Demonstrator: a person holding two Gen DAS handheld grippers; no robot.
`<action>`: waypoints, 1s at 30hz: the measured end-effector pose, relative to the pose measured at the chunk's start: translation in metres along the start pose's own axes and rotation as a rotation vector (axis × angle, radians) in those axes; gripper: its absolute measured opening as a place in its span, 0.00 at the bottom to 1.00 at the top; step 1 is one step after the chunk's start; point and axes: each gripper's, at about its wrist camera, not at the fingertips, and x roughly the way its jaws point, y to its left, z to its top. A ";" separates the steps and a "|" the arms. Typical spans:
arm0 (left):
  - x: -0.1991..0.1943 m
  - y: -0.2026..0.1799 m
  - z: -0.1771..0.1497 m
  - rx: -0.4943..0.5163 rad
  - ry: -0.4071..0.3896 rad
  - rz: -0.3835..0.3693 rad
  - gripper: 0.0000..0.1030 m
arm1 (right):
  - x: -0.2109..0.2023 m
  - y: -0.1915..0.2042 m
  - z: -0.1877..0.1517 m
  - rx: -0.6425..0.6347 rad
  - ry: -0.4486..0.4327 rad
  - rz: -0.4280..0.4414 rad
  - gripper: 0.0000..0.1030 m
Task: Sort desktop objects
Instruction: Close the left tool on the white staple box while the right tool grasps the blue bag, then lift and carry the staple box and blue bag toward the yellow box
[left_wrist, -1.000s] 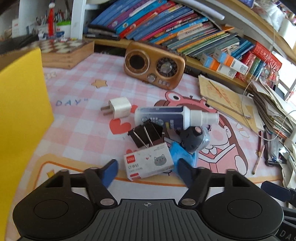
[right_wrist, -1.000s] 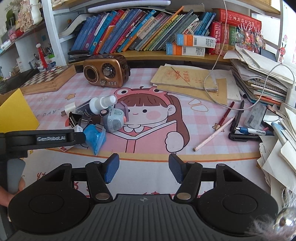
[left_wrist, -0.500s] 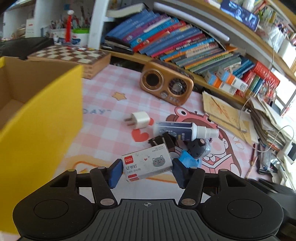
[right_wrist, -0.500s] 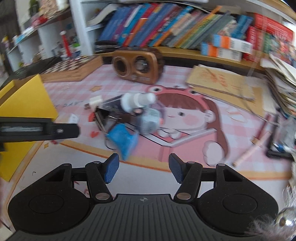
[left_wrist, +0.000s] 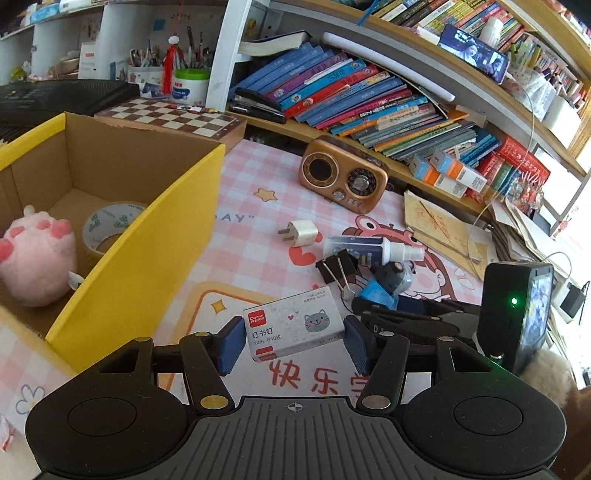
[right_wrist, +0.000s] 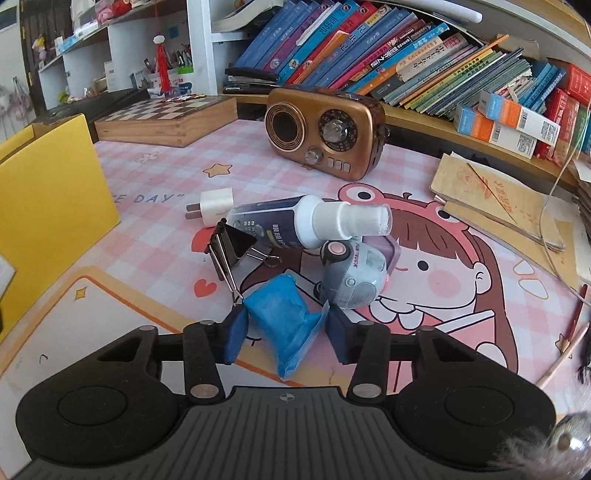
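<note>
My left gripper (left_wrist: 293, 341) is shut on a white staple box (left_wrist: 293, 328) with a cat face and holds it above the mat, right of the yellow cardboard box (left_wrist: 147, 236). That box holds a pink plush (left_wrist: 33, 258) and a tape roll (left_wrist: 107, 225). My right gripper (right_wrist: 286, 332) is open, its fingers on either side of a blue packet (right_wrist: 284, 317) lying on the mat. Behind the packet lie a black binder clip (right_wrist: 232, 245), a spray bottle (right_wrist: 306, 223), a grey toy truck (right_wrist: 352, 277) and a white charger plug (right_wrist: 214, 205).
A brown retro radio (right_wrist: 325, 131) stands at the back. A wooden chessboard box (right_wrist: 166, 116) is at the back left. Books line the shelf behind. Papers, a cable and pencils lie at the right (right_wrist: 495, 199). The right gripper's body (left_wrist: 517, 314) shows in the left wrist view.
My left gripper closed on the staple box, lifted it and drew back toward the yellow box. My right gripper moved forward and left, and its fingers now flank the blue packet.
</note>
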 end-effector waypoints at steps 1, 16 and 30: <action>-0.001 -0.001 -0.001 0.001 -0.002 -0.004 0.55 | -0.002 -0.001 -0.001 0.008 0.003 0.005 0.37; -0.023 -0.014 -0.011 0.017 -0.043 -0.069 0.55 | -0.067 -0.006 -0.026 0.110 -0.006 -0.013 0.32; -0.052 -0.011 -0.029 0.007 -0.071 -0.137 0.55 | -0.125 0.008 -0.052 0.133 -0.023 -0.042 0.28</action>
